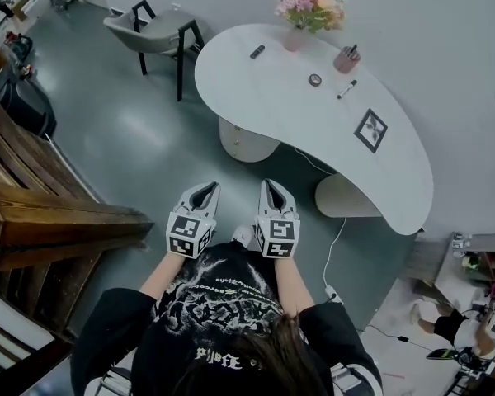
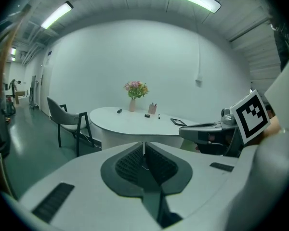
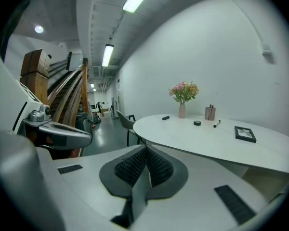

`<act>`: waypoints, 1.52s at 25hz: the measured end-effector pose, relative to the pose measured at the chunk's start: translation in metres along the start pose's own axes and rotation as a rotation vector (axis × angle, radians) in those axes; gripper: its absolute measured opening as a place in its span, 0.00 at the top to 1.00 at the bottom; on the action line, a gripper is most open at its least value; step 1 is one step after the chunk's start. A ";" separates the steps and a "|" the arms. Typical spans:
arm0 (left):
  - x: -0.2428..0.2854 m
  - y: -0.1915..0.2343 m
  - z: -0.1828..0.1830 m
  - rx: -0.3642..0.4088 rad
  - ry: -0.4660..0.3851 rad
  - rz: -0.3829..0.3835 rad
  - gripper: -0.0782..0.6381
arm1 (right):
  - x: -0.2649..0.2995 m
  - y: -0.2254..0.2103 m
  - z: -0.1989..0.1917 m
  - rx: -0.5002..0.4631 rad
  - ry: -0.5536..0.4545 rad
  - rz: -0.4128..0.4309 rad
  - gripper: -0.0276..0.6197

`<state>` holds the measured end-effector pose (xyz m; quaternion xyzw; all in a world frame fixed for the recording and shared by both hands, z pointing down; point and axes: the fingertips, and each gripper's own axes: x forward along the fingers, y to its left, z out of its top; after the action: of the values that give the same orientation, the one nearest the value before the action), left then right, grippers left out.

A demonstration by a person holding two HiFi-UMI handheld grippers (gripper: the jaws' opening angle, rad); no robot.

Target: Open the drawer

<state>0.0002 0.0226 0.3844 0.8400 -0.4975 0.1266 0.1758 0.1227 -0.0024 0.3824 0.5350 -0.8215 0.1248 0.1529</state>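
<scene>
I see no drawer front in any view. A white curved table (image 1: 313, 114) stands ahead on two rounded pedestals (image 1: 246, 141). Both grippers are held side by side in front of the person's chest, short of the table and pointing toward it. My left gripper (image 1: 205, 188) has its jaws together with nothing between them, as the left gripper view (image 2: 144, 146) confirms. My right gripper (image 1: 272, 185) is likewise shut and empty (image 3: 146, 149). Each gripper shows at the edge of the other's view.
On the table are a vase of flowers (image 1: 301, 15), a pen cup (image 1: 346, 58), a marker (image 1: 346, 89), a tape roll (image 1: 314, 79), a picture frame (image 1: 370, 129) and a small dark remote (image 1: 256, 52). A chair (image 1: 153, 33) stands far left. A wooden staircase (image 1: 41, 213) runs along the left. A cable (image 1: 334, 254) lies on the floor.
</scene>
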 end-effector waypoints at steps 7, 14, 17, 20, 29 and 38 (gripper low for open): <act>0.054 -0.013 0.019 -0.011 -0.017 0.034 0.85 | 0.023 -0.055 0.011 -0.014 -0.006 0.027 0.92; 0.087 -0.014 0.014 -0.040 0.048 0.036 0.85 | 0.038 -0.077 0.006 -0.017 0.018 0.037 0.92; 0.091 -0.009 0.025 -0.035 0.023 0.032 0.85 | 0.044 -0.079 0.008 -0.004 0.020 0.027 0.92; 0.091 0.000 0.031 0.066 0.025 0.065 0.85 | 0.051 -0.077 0.014 0.004 0.024 0.016 0.92; 0.100 0.025 0.048 0.025 0.015 0.002 0.85 | 0.079 -0.063 0.036 0.026 0.011 -0.021 0.92; 0.106 0.048 0.038 0.007 0.032 -0.023 0.85 | 0.097 -0.045 0.024 0.052 0.037 -0.045 0.92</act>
<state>0.0095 -0.0986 0.3991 0.8440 -0.4846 0.1397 0.1822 0.1244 -0.1104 0.3991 0.5547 -0.8028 0.1526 0.1567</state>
